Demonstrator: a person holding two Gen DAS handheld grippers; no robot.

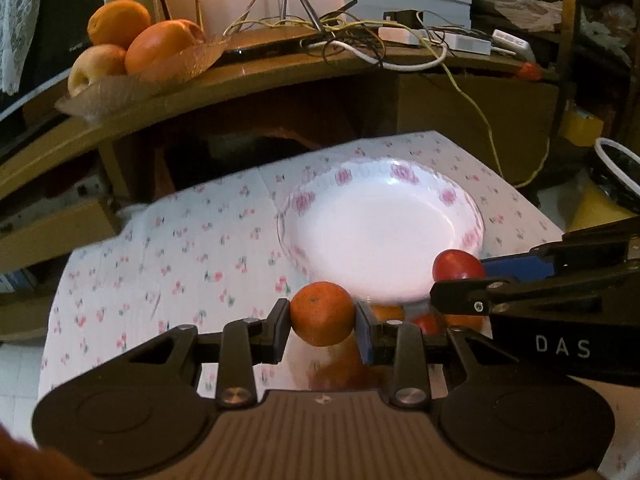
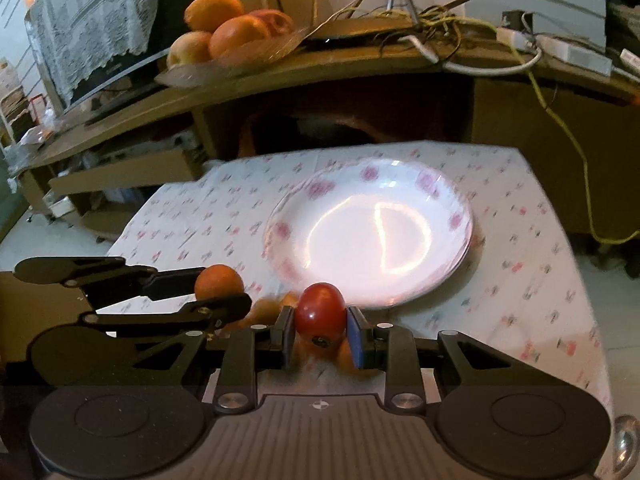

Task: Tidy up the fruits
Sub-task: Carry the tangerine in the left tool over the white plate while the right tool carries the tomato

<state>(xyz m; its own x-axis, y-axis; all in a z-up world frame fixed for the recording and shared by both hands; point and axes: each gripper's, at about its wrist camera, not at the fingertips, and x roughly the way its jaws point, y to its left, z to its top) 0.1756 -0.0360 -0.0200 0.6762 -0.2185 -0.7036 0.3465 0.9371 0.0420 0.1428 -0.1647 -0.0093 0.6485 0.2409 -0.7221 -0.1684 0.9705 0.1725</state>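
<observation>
Left gripper point(image 1: 322, 317) pinching a small orange point(image 1: 322, 313) between its two fingers, lifted above the near edge of the cloth-covered table point(image 1: 192, 248); right gripper point(image 2: 320, 330) clamped on a red tomato point(image 2: 320, 312), also raised over the near edge and just to the right of the left one. Seen from the left wrist, tomato sitting at the plate's near right rim with the right gripper's fingers on either side of it. Below and between both grippers, blurred orange and red fruit point(image 1: 404, 318) lying on the floral cloth close to the near edge; count not clear. Just beyond, toward the far right part of the table, a white plate point(image 2: 452, 216) with pink flowers round its rim, nothing on it. Past the far edge, a wooden shelf point(image 1: 248, 76) carrying a tray of fruit point(image 1: 136, 46) at its left end, oranges and an apple piled together, and a tangle of cables point(image 1: 360, 36) with white adapters toward its right end
</observation>
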